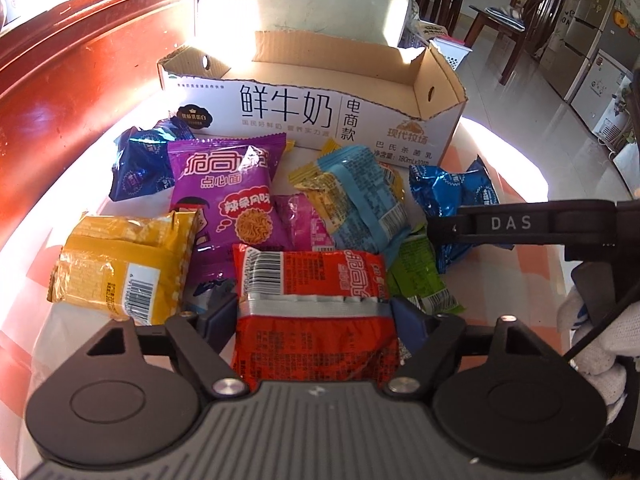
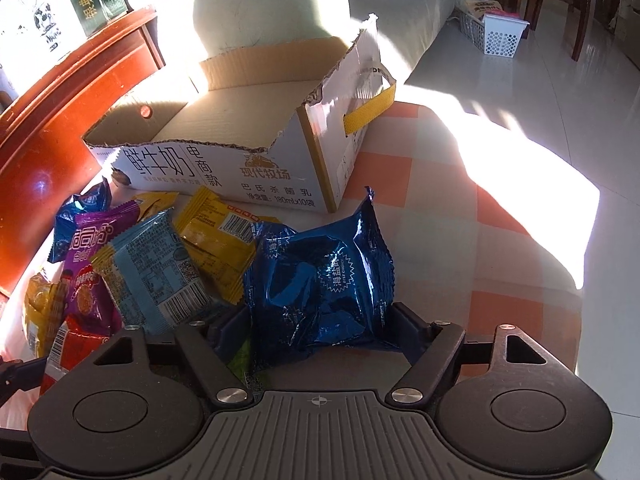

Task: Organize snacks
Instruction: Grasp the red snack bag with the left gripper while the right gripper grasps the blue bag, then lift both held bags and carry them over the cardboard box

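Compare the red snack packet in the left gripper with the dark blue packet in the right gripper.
The red packet is flat and squarish, with a silver band and a barcode facing up; the blue packet is puffy and crinkled, shiny foil with a round white seal. The red one lies low among other packets; the blue one stands more upright, apart from the pile. Both sit between the jaws of a gripper, left and right, in front of the empty milk carton.

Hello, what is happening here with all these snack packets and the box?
A person is sorting snack packets with a handheld gripper in each hand. The left gripper has its fingers against the sides of a red noodle packet; the right gripper is closed likewise on a shiny blue packet. The other packets lie in a loose pile before the open cardboard box, which looks empty as far as visible.
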Motion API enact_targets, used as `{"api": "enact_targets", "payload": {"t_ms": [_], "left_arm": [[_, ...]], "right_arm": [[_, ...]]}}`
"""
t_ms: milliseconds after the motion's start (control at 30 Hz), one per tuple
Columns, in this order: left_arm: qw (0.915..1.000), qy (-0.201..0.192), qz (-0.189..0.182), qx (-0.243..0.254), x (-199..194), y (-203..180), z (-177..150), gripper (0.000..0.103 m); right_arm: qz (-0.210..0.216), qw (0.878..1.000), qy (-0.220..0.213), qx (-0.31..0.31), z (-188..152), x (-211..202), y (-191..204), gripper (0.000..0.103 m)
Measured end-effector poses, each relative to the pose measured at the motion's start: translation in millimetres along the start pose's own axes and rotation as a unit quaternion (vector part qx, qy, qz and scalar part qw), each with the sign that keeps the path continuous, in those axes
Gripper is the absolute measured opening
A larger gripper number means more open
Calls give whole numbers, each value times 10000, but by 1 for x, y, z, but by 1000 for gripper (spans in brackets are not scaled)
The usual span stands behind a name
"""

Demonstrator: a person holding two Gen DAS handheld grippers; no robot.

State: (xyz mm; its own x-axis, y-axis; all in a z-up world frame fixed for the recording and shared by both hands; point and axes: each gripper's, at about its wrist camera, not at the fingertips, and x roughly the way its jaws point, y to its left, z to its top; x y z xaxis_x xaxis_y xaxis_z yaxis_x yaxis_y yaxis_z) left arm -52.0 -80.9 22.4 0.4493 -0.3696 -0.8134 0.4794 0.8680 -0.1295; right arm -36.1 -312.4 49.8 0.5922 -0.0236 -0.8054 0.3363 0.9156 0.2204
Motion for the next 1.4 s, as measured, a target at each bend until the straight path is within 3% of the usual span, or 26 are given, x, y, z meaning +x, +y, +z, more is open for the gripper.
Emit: {"api": "enact_targets", "payload": {"t_ms": [200, 233, 433, 600, 767, 967, 1067, 1200, 1400], "left_arm": [[10000, -76, 8, -63, -7, 2, 1, 71], [9999, -101, 20, -73, -8, 2, 1, 71], [9996, -210, 10, -163, -14, 7, 2, 70], [9995, -153, 23, -284, -12, 13, 1, 70], [9994, -124, 15, -309, -11, 15, 0, 71], [9995, -116, -21, -282, -10, 13, 1, 71], [9995, -144, 0, -285, -9, 13, 1, 71], [9995, -167, 44, -283, -9, 15, 1, 71], [9996, -118, 33, -244, -4, 16, 2, 73]], "right_arm": [[397, 9991, -132, 121, 0, -17, 4, 71], [425, 9990, -149, 57, -1, -19, 7, 63], [558, 9984, -89, -86, -3, -19, 17, 59], [730, 9970, 120, 228, -4, -11, 11, 60], [514, 9951, 402, 744, -3, -7, -5, 86], [661, 9846, 393, 1572, 1, -10, -27, 92], [500, 9818, 213, 1818, 7, -8, -31, 94], [291, 9847, 79, 1718, 18, 6, -23, 97], [-111, 9941, 133, 1066, 23, 29, 2, 97]]}}
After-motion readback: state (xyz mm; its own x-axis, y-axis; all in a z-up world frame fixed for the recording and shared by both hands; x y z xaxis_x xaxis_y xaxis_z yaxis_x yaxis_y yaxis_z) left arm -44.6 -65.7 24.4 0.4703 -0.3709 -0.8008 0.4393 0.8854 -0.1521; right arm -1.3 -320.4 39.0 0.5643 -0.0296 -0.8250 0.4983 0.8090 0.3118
